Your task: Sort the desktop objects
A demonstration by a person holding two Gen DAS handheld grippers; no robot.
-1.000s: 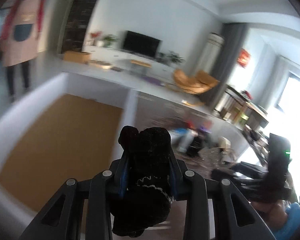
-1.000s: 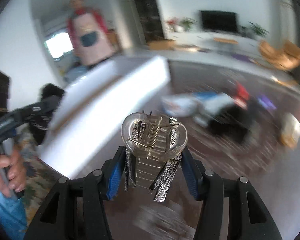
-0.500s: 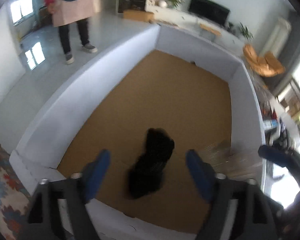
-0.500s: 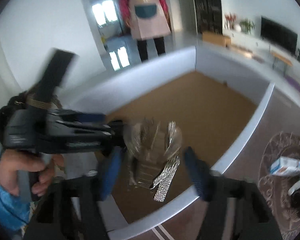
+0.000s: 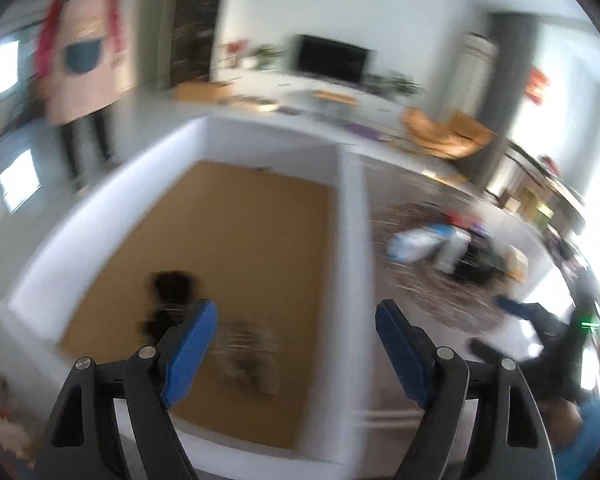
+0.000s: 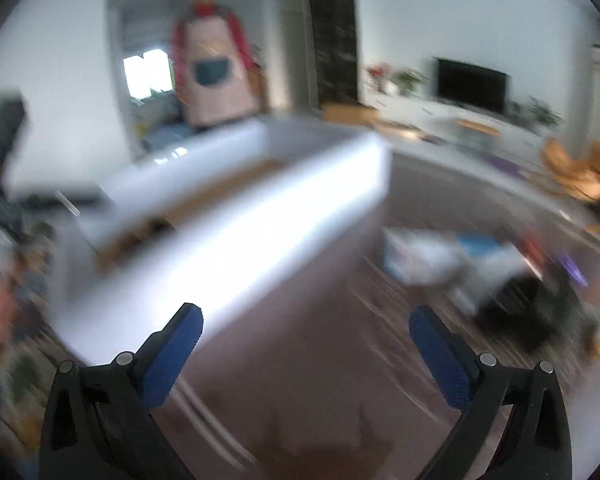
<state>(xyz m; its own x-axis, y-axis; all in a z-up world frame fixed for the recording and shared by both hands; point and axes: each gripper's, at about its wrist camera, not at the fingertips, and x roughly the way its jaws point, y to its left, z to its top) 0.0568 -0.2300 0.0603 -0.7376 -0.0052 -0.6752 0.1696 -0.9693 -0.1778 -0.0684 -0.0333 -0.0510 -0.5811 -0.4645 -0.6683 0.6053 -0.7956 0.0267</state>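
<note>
Two pieces appear to be sorted already. In the left wrist view, a dark fuzzy fabric item (image 5: 172, 300) lies on the brown cardboard floor of the white-walled box (image 5: 350, 240), lower left of the frame. Just right of it sits a blurred pale, glittery shape (image 5: 248, 354), which I take to be the clear plastic claw hair clip. Both lie apart from the tools.

The left tool (image 5: 296, 350) hangs over the box with its blue pads spread wide and nothing between them. The right tool (image 6: 306, 350) has just been opening its jaws and now stands fully apart, also empty, over the brownish counter (image 6: 300, 400) beside the box's white wall.

What is left, judging by the task: a heap of mixed objects (image 5: 448, 248) at right of centre in the left wrist view, unsorted on a patterned round mat. It is too smeared to count; a white-and-blue packet and something black show at least.

Count: one box, two items inside it, two tools, one bystander in a pink apron (image 6: 212, 72) at upper left.
</note>
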